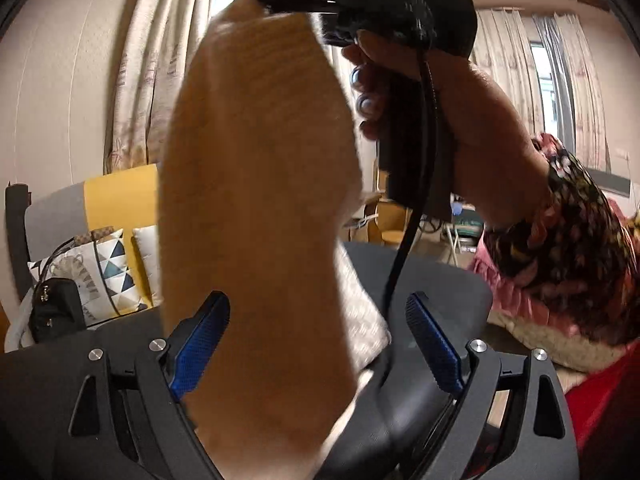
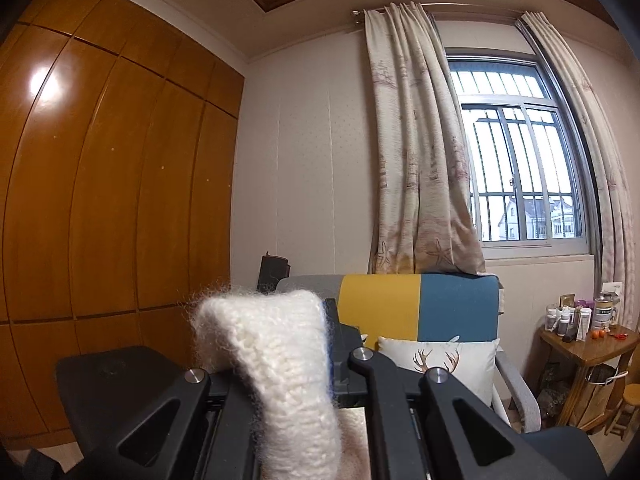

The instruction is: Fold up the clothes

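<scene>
A: Our left hand-held gripper [image 1: 318, 344] stands wide apart, the cream knit [image 1: 256, 208] hanging between its pads unpressed. The right hand-held gripper [image 2: 316, 344] is clamped on the knit's top edge, lifted above the dark chair.

B: We should close low on the hanging edge, keeping clear of the black cable [image 1: 404, 240]. Readable writing? None that we can make out.

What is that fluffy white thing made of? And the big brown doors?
The white knit garment looks like soft fuzzy wool or mohair-type yarn: visible knit loops, stray hairs along its edge. The wardrobe doors look like glossy varnished wood or veneer: orange-brown and shiny with a light reflection.
</scene>
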A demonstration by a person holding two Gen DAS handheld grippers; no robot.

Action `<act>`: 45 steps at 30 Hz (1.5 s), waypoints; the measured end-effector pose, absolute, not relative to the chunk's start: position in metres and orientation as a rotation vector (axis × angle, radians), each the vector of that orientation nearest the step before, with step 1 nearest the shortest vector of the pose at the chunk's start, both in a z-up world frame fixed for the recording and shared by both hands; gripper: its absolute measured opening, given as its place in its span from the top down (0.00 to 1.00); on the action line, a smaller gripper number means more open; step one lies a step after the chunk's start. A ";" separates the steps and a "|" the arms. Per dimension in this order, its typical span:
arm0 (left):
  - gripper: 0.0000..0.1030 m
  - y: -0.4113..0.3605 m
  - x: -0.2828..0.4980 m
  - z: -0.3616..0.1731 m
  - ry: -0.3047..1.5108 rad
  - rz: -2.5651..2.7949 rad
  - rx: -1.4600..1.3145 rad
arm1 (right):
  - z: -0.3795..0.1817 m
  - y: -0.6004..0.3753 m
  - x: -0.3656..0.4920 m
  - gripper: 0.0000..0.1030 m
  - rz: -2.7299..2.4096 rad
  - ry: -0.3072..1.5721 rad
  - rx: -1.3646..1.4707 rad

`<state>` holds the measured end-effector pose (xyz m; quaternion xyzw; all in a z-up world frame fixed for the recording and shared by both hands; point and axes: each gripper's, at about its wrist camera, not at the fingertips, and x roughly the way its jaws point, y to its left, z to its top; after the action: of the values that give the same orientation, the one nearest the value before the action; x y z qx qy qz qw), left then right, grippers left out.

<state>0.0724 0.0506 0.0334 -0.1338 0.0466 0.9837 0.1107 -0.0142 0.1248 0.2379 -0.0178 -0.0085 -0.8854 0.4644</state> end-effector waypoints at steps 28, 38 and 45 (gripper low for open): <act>0.11 0.093 0.094 0.013 0.205 2.892 -0.325 | 0.231 0.136 -0.021 0.95 -2.178 -0.079 -0.017; 0.15 0.077 0.058 0.006 0.002 3.143 -0.458 | 0.225 0.143 -0.020 0.95 -2.163 -0.143 -0.013; 0.94 0.044 0.073 0.011 -0.161 3.291 -0.484 | 0.218 0.144 -0.020 0.95 -2.164 -0.171 -0.011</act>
<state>0.0726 0.0437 0.0106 -0.1446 -0.0483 0.9838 -0.0940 -0.0205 0.1436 0.2181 -0.0046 -0.0697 -0.8817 0.4666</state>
